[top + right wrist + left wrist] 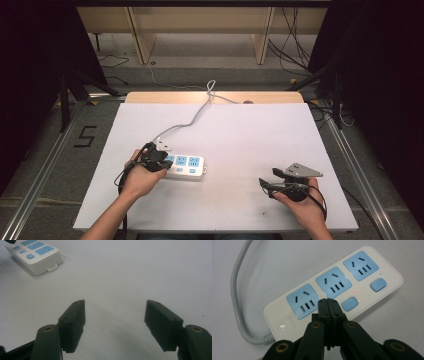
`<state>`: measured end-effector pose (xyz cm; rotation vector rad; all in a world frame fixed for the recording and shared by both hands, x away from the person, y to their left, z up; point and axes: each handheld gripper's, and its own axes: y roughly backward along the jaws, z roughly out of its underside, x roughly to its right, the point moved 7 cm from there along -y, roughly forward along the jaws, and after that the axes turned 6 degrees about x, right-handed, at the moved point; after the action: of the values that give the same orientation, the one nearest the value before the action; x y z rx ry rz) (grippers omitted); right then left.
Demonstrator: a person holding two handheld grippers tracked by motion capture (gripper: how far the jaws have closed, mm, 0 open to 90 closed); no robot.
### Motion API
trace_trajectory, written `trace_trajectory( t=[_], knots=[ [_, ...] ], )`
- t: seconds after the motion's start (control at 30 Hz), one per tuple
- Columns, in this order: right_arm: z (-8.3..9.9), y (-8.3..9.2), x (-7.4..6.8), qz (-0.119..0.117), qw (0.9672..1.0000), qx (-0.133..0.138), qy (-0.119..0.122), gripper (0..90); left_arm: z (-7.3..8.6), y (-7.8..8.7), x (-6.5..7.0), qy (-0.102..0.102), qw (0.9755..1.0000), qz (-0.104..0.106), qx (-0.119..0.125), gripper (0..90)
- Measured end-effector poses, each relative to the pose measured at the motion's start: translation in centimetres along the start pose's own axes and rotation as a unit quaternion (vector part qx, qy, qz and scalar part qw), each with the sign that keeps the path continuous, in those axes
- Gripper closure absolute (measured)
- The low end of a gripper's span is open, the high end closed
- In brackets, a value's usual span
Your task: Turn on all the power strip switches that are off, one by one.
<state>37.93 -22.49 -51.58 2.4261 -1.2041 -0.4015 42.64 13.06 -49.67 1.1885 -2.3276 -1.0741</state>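
Hovering left gripper [329, 305], jaws pinched together and empty, over power strip [332, 287] mid-frame, near its switch button [349, 303]. Guessing press next. Right gripper [113, 325] jaws wide, idle lower right.

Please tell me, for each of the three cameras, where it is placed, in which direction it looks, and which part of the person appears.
High view: above the person's side, facing forward and down on the white table; both forearms and hands.
Left gripper view: on the left claw, looking along its shut jaws at the power strip.
Right gripper view: on the right claw, jaws apart, over bare table.
Shared: the power strip shows in all three.
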Motion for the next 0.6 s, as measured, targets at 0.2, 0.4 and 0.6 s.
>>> trace_trajectory(
  t=[0.2,0.4,0.6],
  knots=[
    [0.00,-0.02,0.01,0.001,1.0000,0.001,0.000,34.2,-0.24,-0.04,0.22,0.000,1.0000,0.004,0.000,89.7],
    [0.01,-0.04,-0.03,0.000,1.0000,0.000,-0.001,34.2,-0.41,-0.23,0.49,-0.004,1.0000,0.007,-0.003,89.7],
    [0.01,-0.04,-0.02,0.001,1.0000,0.000,-0.002,34.2,-0.65,-0.41,0.81,-0.007,0.9999,0.011,-0.003,89.7]
  ],
)
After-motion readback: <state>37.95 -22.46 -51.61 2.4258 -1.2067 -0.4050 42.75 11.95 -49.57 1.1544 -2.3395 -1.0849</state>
